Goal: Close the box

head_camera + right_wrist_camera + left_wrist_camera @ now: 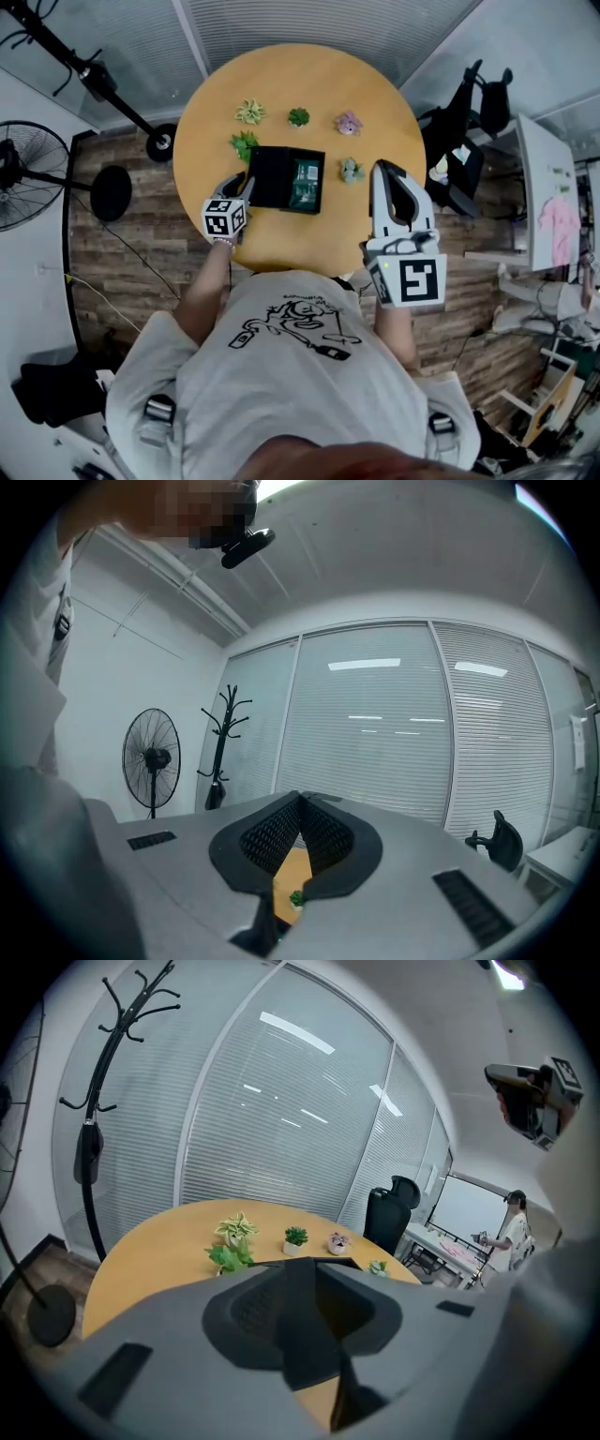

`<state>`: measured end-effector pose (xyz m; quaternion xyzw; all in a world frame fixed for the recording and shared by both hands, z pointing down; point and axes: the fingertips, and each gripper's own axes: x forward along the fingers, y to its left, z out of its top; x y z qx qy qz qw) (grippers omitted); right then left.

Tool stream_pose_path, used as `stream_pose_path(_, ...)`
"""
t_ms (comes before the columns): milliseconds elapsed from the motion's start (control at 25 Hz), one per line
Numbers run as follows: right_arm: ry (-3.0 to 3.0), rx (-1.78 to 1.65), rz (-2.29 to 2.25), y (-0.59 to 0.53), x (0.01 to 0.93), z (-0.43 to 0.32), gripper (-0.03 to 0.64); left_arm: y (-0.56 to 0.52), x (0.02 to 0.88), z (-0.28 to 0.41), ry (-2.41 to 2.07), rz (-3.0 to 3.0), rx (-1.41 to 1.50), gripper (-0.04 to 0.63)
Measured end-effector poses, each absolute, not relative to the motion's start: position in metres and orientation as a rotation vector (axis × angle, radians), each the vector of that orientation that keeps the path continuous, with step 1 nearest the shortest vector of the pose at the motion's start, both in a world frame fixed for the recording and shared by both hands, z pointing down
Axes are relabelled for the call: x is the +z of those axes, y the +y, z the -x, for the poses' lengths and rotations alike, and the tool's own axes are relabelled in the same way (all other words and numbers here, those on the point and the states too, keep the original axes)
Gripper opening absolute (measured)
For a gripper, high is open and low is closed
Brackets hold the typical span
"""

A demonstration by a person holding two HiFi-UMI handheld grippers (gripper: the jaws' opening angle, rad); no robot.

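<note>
A black box (289,178) lies open in the middle of the round wooden table (291,75), its dark lid half to the left and a green packet in its right half. My left gripper (242,184) is low at the box's left edge. In the left gripper view its jaws stand apart, and the black box (314,1335) fills the gap between them without the pads pressing on it. My right gripper (387,169) hangs above the table's right side, apart from the box, tips together and empty (300,803).
Several small potted plants ring the box: a pale one (250,112), a green one (298,116), a pink one (348,122), one (243,144) near my left gripper, and one (352,170) right of the box. A coat stand base (159,141), fan (19,173) and office chair (469,122) surround the table.
</note>
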<state>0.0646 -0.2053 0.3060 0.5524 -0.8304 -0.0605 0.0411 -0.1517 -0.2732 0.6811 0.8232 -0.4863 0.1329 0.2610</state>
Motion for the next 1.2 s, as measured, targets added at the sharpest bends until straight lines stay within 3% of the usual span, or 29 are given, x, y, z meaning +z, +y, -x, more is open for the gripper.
stream_pose_path(1200, -2.531, -0.135, -1.666, -0.199, 0.313, -0.057, 0.017, -0.261, 0.804, 0.159, -0.997, -1.944, 0.286, 0.186)
